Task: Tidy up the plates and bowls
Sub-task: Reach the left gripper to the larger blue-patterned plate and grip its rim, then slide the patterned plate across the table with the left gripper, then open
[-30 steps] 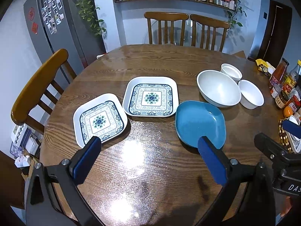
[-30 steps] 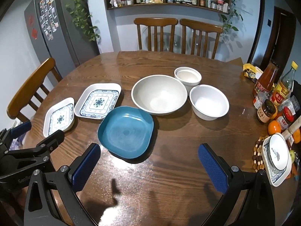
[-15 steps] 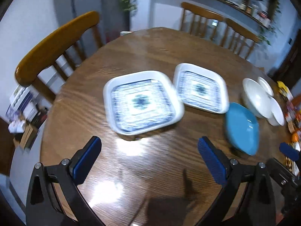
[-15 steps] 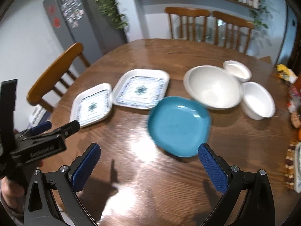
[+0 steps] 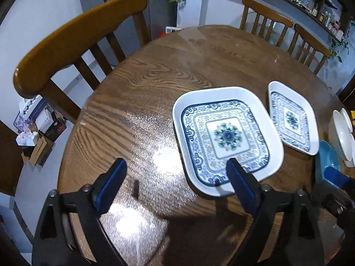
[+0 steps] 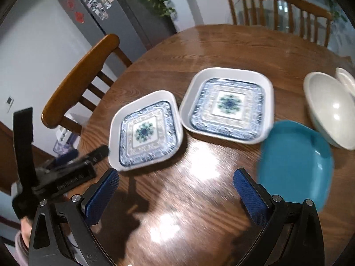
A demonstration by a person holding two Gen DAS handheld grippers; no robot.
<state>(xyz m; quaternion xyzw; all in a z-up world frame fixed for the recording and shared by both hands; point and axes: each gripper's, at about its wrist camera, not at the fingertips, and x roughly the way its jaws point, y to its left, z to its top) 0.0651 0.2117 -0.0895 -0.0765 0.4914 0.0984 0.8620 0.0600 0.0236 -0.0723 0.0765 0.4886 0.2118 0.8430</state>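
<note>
Two square white plates with blue patterns lie side by side on the round wooden table (image 5: 155, 71). The smaller plate (image 5: 226, 137) (image 6: 145, 130) is nearest my left gripper (image 5: 175, 184), which is open and empty, its right finger over the plate's near edge. The larger patterned plate (image 5: 290, 118) (image 6: 228, 104) lies beyond. A teal square plate (image 6: 295, 159) (image 5: 328, 157) and a large white bowl (image 6: 330, 108) lie to the right. My right gripper (image 6: 175, 190) is open and empty above bare table, between the small plate and the teal plate.
A wooden chair (image 5: 73, 42) stands at the table's left edge, two more chairs (image 6: 275, 6) at the far side. Smaller white bowls (image 5: 346, 130) sit behind the large bowl. The left gripper also shows at the left of the right wrist view (image 6: 73, 168).
Both grippers have swung left and come lower toward the table. The small patterned plate is now close in front of the left gripper. Both grippers stay open.
</note>
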